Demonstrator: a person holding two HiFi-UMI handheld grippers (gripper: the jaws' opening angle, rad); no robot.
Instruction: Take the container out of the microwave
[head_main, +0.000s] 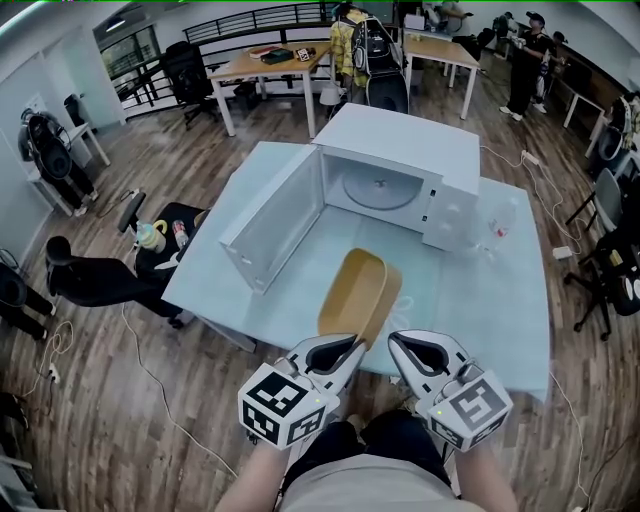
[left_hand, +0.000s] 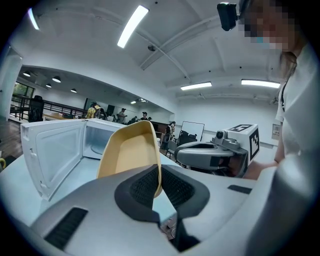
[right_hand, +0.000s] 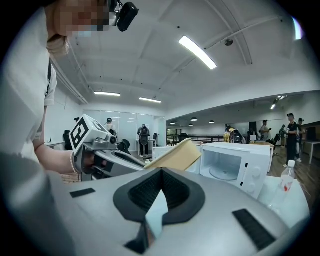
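Observation:
A tan oval container (head_main: 360, 295) hangs tilted on edge over the table's near side, clear of the white microwave (head_main: 400, 180). My left gripper (head_main: 345, 348) is shut on its near rim. In the left gripper view the rim sits pinched between the black pads (left_hand: 142, 187), and the container (left_hand: 127, 152) rises beyond them. My right gripper (head_main: 405, 345) is just to the right of the container, shut and holding nothing. In the right gripper view the container (right_hand: 175, 156) shows beyond those jaws. The microwave door (head_main: 275, 225) stands wide open to the left, and only the glass turntable (head_main: 380, 188) lies inside.
The microwave stands on a pale blue table (head_main: 500, 310). A clear plastic bottle (head_main: 500, 225) stands right of it. A black chair with small items (head_main: 160, 240) sits left of the table. Desks, chairs and people fill the far room.

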